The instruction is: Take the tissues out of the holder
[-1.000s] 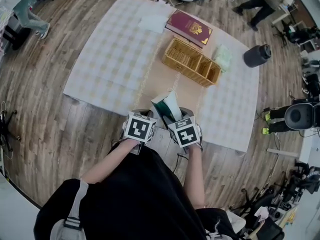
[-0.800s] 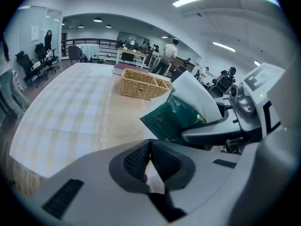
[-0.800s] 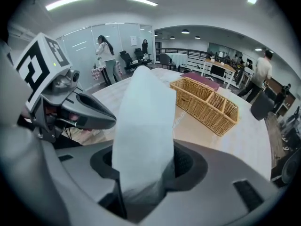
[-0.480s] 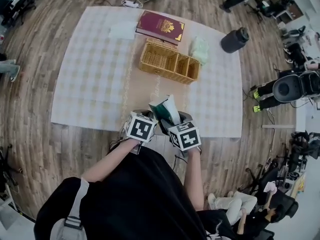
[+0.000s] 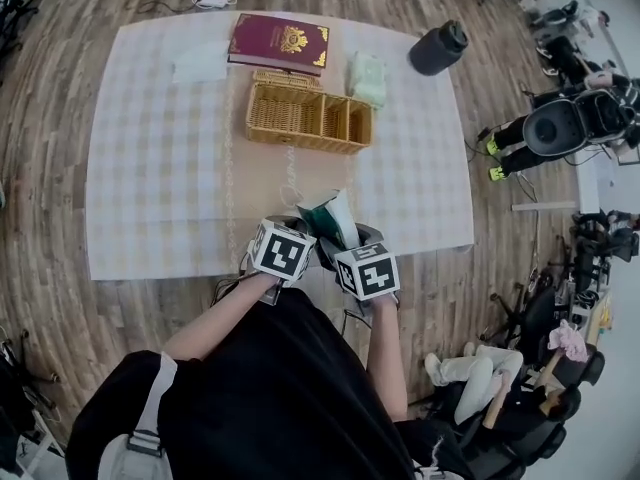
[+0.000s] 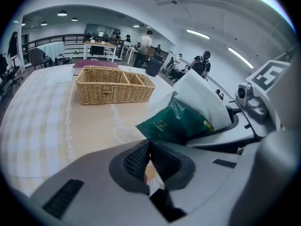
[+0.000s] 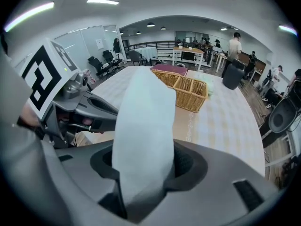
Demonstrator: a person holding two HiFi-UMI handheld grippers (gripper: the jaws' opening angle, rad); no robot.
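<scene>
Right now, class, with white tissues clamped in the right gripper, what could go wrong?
Only the right gripper holds the white tissues, and the green plastic wrapper hangs off them; the left gripper is shut, clear of it. The wrapper may slip and fall past the checked tablecloth's near edge.

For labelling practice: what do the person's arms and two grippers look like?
The left gripper and right gripper have grey bodies with dark ribbed pads. Each carries a white cube with black square markers. The person wears a black short-sleeved top.
</scene>
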